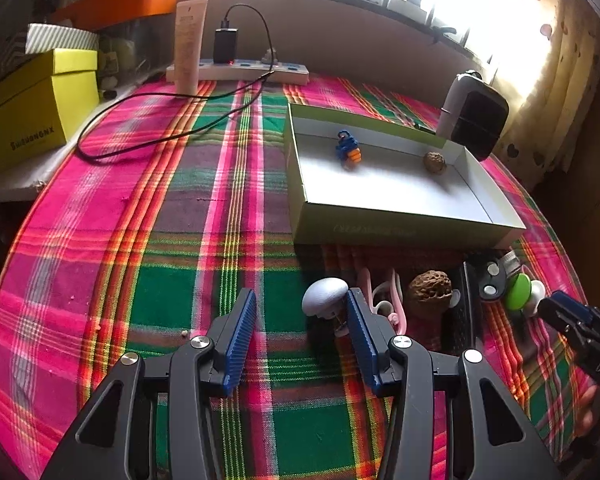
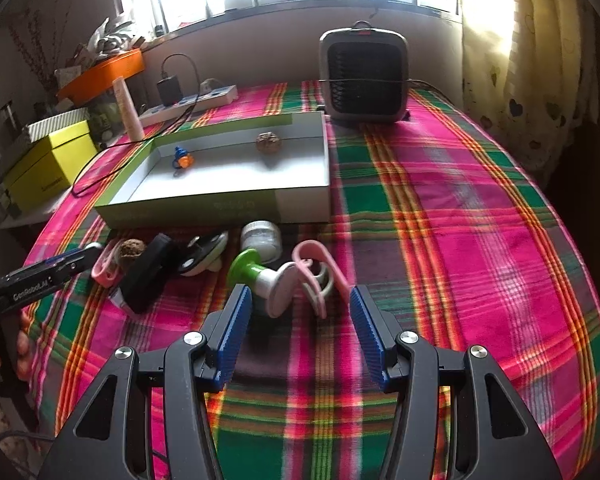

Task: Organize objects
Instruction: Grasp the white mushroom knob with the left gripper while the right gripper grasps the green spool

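Left gripper (image 1: 302, 334) beside white knob (image 1: 324, 295); heater's grille (image 2: 364, 76) only rightward.

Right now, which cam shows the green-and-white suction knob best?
Right wrist. The green-and-white knob lies whole and close, just ahead of the open right gripper. In the left wrist view the knob sits at the right side, small, partly hidden behind the right gripper's finger.

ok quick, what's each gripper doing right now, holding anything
left gripper: jaws open, nothing between them, only plaid cloth below.
right gripper: jaws open, holding nothing; the green and white spool-shaped piece lies just ahead, ungripped.
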Demonstrator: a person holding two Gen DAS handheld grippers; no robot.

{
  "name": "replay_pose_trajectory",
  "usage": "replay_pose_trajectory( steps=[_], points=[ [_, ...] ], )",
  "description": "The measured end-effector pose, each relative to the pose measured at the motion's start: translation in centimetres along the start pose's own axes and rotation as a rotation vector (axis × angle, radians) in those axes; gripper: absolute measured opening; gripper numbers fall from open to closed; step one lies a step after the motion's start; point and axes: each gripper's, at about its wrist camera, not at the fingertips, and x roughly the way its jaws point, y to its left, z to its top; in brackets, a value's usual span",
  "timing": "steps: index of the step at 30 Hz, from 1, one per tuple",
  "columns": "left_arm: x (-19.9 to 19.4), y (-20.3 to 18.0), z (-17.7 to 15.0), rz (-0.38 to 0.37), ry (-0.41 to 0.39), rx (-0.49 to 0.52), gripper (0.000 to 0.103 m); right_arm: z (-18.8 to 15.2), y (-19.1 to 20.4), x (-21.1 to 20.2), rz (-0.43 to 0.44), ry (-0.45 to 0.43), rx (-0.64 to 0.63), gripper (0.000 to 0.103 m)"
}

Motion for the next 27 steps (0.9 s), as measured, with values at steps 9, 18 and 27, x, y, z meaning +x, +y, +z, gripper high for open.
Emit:
replay_pose_trajectory(
  steps=[9,18,27],
  points=[
    [0.1,0.5,0.2,0.01,-0.005,-0.023,0.039,0.2,-1.5,-0.7,-0.022,-0.021,0.005,0.053],
    [0.2,0.6,0.2,0.017,-0.01,-0.026,0.037,-0.1,-2.5,-0.8,0.023,-0.021,0.041,0.053],
    [0.2,0.6,0.1,0.017,-0.01,-0.026,0.036,-0.8,-0.7,-1.0,0.102,-0.025,0.008,0.053]
  ],
)
